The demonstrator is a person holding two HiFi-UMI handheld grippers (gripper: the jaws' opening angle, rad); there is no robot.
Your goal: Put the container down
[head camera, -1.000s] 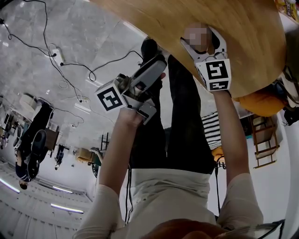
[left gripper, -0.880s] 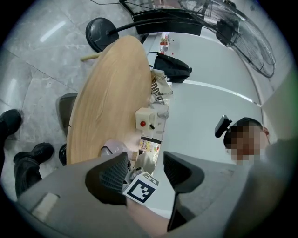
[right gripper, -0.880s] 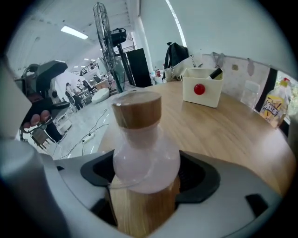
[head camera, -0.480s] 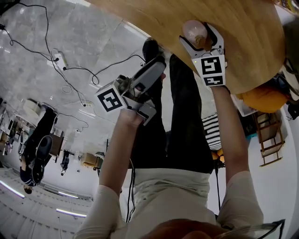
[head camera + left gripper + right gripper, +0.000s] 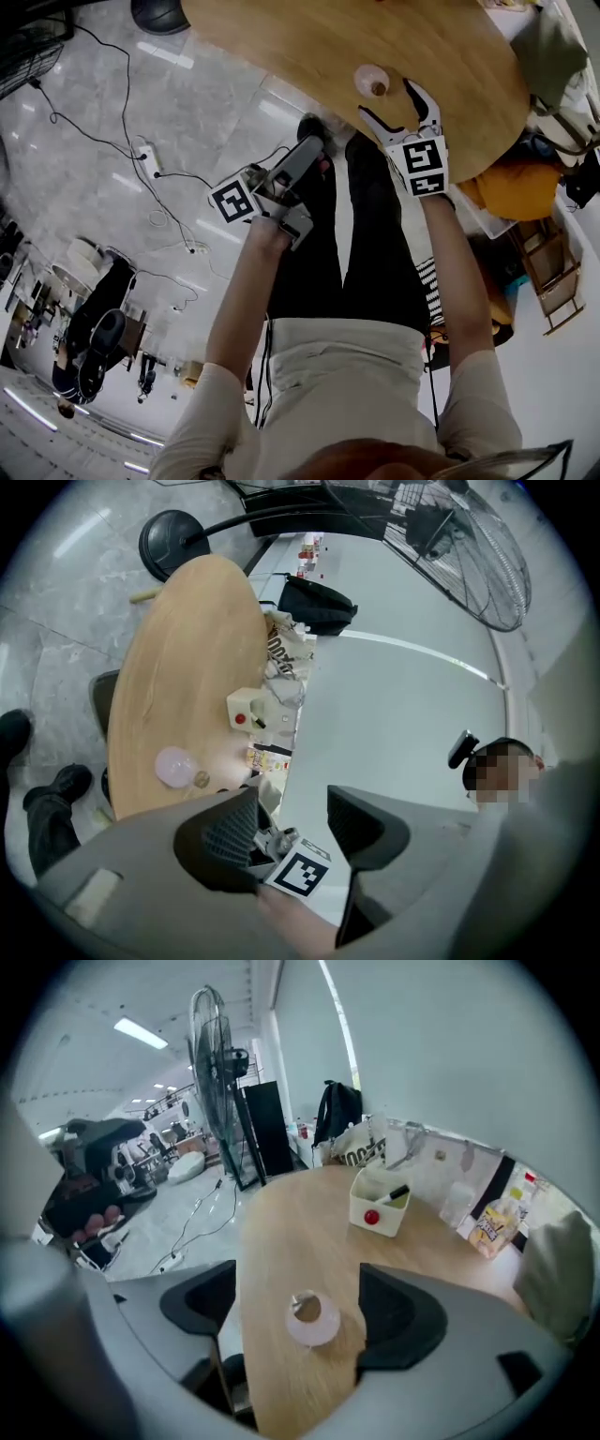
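Wooden table [image 5: 281,37] over a grey stone floor [image 5: 112,94]. The pink container [image 5: 371,82] stands near the table's near edge, touching neither claw. Your right gripper [image 5: 385,97] is spread just behind it, empty. Your left gripper [image 5: 292,825], off the table, is spread and empty, its jaws just narrowed slightly. Placement appears done; withdraw without clipping the container. A white box [image 5: 380,1206] sits well clear.

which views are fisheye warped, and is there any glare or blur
Head view: wide-angle, the table edge bows; light streaks glare on the floor. Left gripper view: strong fisheye, dark round corners, fan bent. Right gripper view: same round vignette; container slightly soft.
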